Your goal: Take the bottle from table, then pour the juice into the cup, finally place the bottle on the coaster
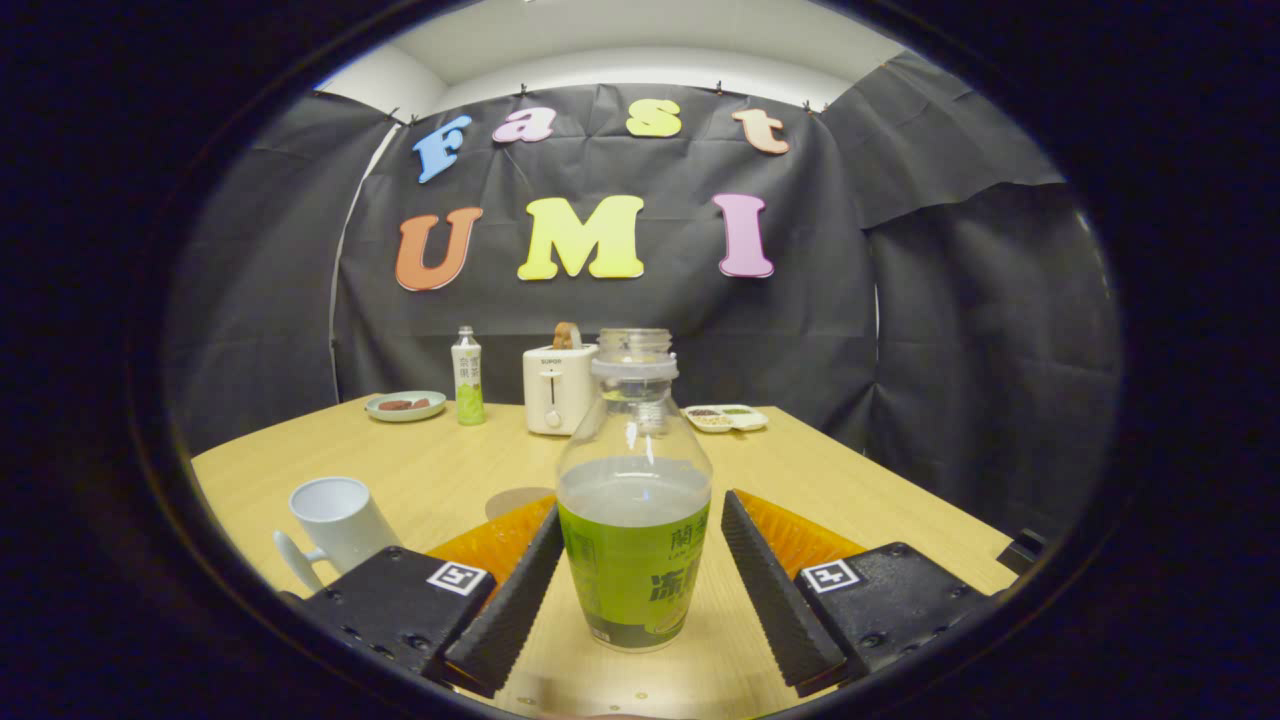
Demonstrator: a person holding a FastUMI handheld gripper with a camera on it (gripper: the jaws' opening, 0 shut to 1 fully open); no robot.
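Bottle [634,500] stands upright on the tabletop [850,480] between the two fingers [512,590], uncapped, with a green label and clear liquid up to its shoulder. Gaps show on both sides of it, so the fingers are spread wide and grip nothing. To the left of the left finger sits a white cup [340,525]. Just beyond the fingers a round coaster [515,500] lies partly hidden behind the left one. Far beyond stand a second bottle [467,377], a toaster [557,388] and two dishes, their contents too small to make out
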